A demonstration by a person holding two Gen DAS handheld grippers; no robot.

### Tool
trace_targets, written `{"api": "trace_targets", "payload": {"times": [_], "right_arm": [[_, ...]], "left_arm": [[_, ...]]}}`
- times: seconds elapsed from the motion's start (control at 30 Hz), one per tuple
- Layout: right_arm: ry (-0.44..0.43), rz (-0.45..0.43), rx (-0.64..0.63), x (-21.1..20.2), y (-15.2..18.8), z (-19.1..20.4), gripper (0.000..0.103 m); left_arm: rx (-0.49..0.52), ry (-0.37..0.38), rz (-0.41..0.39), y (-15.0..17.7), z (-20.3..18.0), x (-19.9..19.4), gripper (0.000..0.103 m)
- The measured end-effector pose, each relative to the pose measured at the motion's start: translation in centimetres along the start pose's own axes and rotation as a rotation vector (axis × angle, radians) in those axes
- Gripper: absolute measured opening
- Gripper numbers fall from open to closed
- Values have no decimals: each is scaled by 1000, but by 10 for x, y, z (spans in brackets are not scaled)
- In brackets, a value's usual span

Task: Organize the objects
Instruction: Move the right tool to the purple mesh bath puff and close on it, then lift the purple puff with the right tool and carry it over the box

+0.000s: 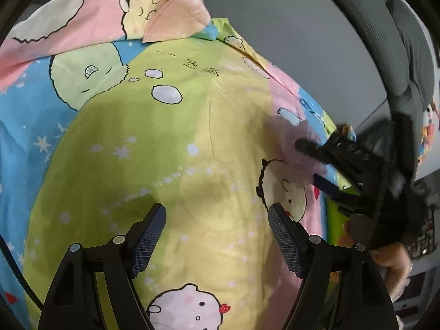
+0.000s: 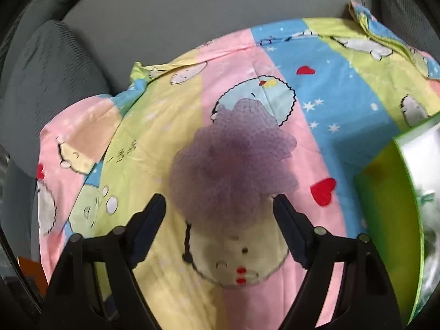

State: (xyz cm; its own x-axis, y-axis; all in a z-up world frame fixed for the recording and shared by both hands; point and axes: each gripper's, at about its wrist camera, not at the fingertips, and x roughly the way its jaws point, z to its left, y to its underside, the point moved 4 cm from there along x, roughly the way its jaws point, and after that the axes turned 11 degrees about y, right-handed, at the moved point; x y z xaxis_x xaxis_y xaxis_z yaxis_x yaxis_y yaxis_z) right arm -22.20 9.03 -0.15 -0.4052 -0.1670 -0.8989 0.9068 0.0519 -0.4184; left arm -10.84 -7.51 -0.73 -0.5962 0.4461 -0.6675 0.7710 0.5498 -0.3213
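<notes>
The right claw (image 2: 219,206) stands open, pointing down at the quilt (image 2: 343,88), with the purple mesh puff (image 2: 233,165) just ahead of its fingertips; the puff's near edge reaches between them, and neither pad presses on it. The puff lies on the quilt's pink stripe, blurred. Right of the puff, at the quilt's edge, sits a green box (image 2: 390,206). Beyond the quilt's far edge is a grey sofa cushion (image 2: 49,88). The left claw (image 1: 217,220) is open too, nothing between its pads, hovering over the quilt's yellow-green part. To its right the other claw shows, blurred, near the puff (image 1: 286,134).
</notes>
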Motion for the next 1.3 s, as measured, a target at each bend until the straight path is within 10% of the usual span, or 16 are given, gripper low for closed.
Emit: {"api": "trace_targets", "payload": {"times": [0.23,0.37,0.63,0.73,0.83,1.0,1.3], "right_arm": [[52,27,-5,14,10,-14,13],[-18,79,-22,-3,34,-19,10],[-82,149,-155,-53,108,-34,11],[-18,203,-228,-64,131,-43,27],[-1,142,-205,-82,130,-50,55],[-34,32,-125,-103,102,-62,70],[-30,119,-86,-54,93,-50,68]], "left_arm": [[9,12,6,0,-6,-1,77],[22,-9,14,2,-7,-1,77],[5,25,33,5,-5,-5,77],[36,23,75,11,-10,0,77],[85,43,134,20,-20,9,77],[152,46,193,32,-34,19,77],[296,-13,238,51,-52,33,77]]}}
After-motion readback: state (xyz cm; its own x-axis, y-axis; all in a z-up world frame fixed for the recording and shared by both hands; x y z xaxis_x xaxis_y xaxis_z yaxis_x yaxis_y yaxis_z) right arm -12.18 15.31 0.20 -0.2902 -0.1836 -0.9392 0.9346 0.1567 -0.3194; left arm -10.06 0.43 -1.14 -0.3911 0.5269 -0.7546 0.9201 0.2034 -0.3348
